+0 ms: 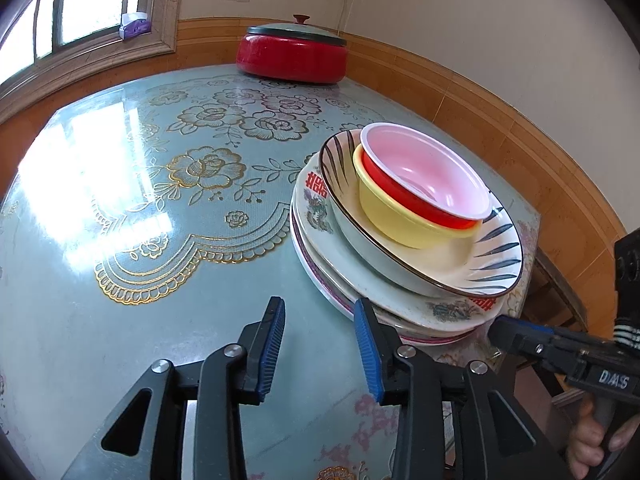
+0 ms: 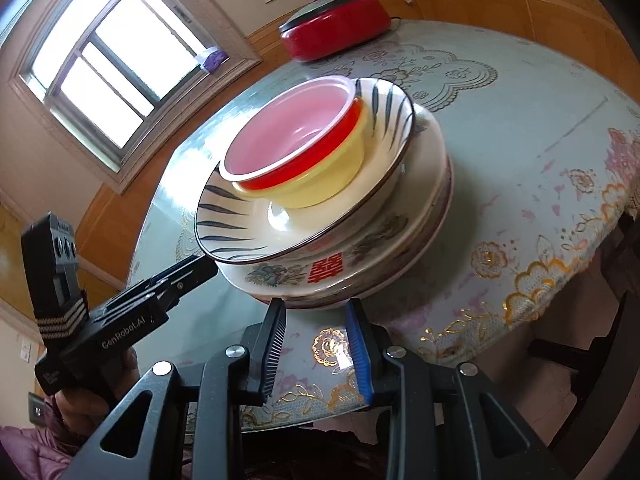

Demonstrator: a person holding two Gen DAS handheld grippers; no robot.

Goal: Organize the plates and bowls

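Note:
A stack of flat plates (image 1: 320,216) with a red character stands on the table; it also shows in the right wrist view (image 2: 424,184). On it sits a striped deep plate (image 1: 492,260) (image 2: 236,224). In that plate nest a yellow bowl (image 1: 396,216) (image 2: 320,188), a red bowl (image 1: 404,196) (image 2: 304,164) and a pink bowl (image 1: 432,172) (image 2: 292,128). My left gripper (image 1: 320,312) is open and empty just in front of the stack; it also shows in the right wrist view (image 2: 200,268). My right gripper (image 2: 316,312) is open and empty at the stack's near edge.
A red lidded pot (image 1: 292,56) (image 2: 336,24) stands at the table's far side by the wall. The table (image 1: 160,200) has a glossy floral cover. Its edge (image 2: 560,280) drops off to the right, with a dark chair (image 2: 592,344) below. A window (image 2: 104,64) is at the left.

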